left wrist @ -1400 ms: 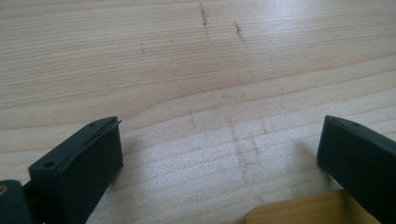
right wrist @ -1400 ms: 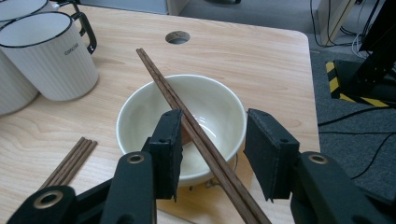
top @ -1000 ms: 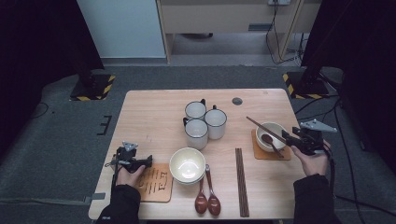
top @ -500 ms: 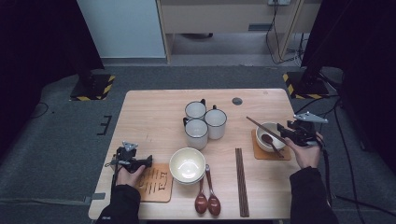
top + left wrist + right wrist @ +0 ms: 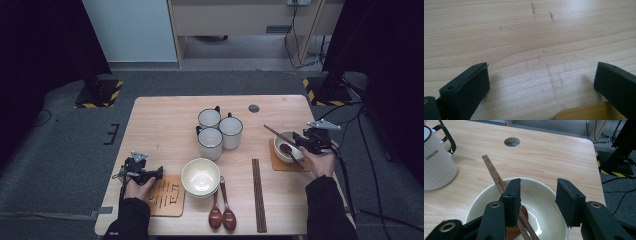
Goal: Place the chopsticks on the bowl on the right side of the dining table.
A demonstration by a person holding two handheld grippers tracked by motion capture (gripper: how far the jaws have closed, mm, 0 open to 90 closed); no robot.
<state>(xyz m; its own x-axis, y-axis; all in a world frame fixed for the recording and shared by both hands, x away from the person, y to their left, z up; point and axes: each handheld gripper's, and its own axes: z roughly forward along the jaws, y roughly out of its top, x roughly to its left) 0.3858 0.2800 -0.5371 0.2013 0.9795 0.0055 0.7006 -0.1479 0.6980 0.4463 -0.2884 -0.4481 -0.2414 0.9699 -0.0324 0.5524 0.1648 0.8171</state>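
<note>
Behind right gripper [image 5: 537, 195] jaw, chopsticks [image 5: 496, 176] partly hidden; spoon [image 5: 515, 230] mostly covered.

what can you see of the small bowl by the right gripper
The small bowl is glossy, cream-white, round and upright, apparently ceramic. It sits on a wooden coaster near the table's right edge. A dark wooden spoon lies inside, and a pair of brown chopsticks rests across its rim. The right gripper hovers over it, jaws apart.

Spoon [image 5: 514, 230] in bowl [image 5: 544, 195] mostly hidden behind right tool [image 5: 537, 195]
</note>
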